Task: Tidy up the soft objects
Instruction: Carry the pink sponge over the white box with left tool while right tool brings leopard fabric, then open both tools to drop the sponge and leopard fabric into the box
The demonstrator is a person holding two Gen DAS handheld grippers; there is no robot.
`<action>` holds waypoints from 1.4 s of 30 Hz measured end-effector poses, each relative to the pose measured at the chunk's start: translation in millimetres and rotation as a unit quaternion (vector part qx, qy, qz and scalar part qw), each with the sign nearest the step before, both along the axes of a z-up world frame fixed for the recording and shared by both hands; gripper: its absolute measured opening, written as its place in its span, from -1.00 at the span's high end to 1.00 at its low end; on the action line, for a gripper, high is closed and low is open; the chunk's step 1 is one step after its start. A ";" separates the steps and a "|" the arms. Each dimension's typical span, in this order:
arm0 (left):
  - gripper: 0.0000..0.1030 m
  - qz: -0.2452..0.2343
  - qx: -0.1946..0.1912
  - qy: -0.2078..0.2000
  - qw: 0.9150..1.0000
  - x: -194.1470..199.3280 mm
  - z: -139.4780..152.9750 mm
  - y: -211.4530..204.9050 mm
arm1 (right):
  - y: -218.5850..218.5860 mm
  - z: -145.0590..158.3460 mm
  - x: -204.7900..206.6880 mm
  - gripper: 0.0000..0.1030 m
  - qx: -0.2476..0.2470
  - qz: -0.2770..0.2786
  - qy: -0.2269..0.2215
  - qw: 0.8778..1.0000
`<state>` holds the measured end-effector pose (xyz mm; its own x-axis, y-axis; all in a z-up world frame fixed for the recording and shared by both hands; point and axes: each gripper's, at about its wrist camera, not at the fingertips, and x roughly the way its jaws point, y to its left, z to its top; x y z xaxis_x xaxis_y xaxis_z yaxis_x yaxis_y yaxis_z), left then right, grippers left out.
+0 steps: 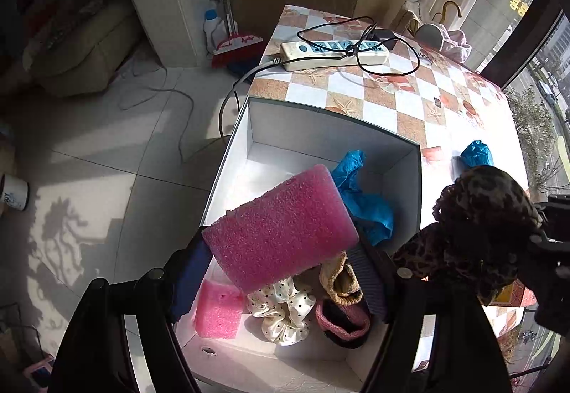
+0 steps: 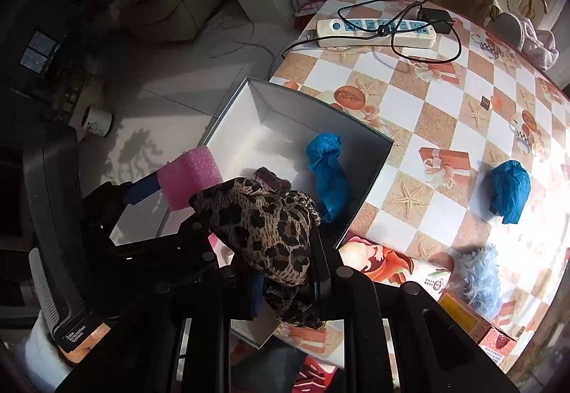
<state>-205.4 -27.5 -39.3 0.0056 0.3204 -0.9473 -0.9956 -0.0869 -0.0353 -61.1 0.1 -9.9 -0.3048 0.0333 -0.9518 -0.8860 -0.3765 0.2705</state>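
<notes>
Low in both views, the white box (image 1: 406, 179) already holds scrunchies, a pink sponge and a blue cover, the left claw (image 1: 285, 268) grips another pink foam block (image 1: 281, 232) above it, the right claw (image 2: 263, 250) clamps a leopard-print cloth (image 2: 263, 229), and a blue bundle (image 2: 509, 190) and fluffy piece (image 2: 479, 279) wait on the counter (image 2: 463, 101) at right.

A white power strip (image 1: 334, 54) lies at the far end of the table (image 2: 420, 108), which wears a checked cloth printed with starfish. A thin black cable (image 1: 359, 36) loops over the strip and runs to a small black adapter (image 2: 436, 17) just behind it. Beyond the table's far left corner, a red broom (image 1: 235, 47) and a white bottle with a blue cap (image 1: 212, 26) stand by the wall. A white mug (image 1: 14, 191) sits on the pale tiled floor (image 1: 117, 143)
</notes>
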 end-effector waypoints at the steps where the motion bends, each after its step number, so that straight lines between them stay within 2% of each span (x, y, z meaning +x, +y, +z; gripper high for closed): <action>1: -0.52 0.002 -0.001 0.001 1.000 0.1 -1.1 1.5 | 1.6 -0.6 -0.2 0.58 0.000 0.000 0.000 1.000; 15: -0.52 0.024 -0.017 0.005 1.000 -7.8 -14.0 10.8 | 15.3 -6.9 -7.3 0.58 0.000 -0.001 -0.005 1.000; 37: -0.56 0.025 -0.025 0.014 0.999 -8.9 -24.1 11.0 | 27.8 -21.5 -18.3 0.58 -0.001 -0.017 -0.003 1.000; 42: -0.58 0.036 -0.040 0.011 0.998 -10.3 -26.7 10.2 | 27.1 -22.7 -19.5 0.57 -0.003 -0.012 -0.002 1.000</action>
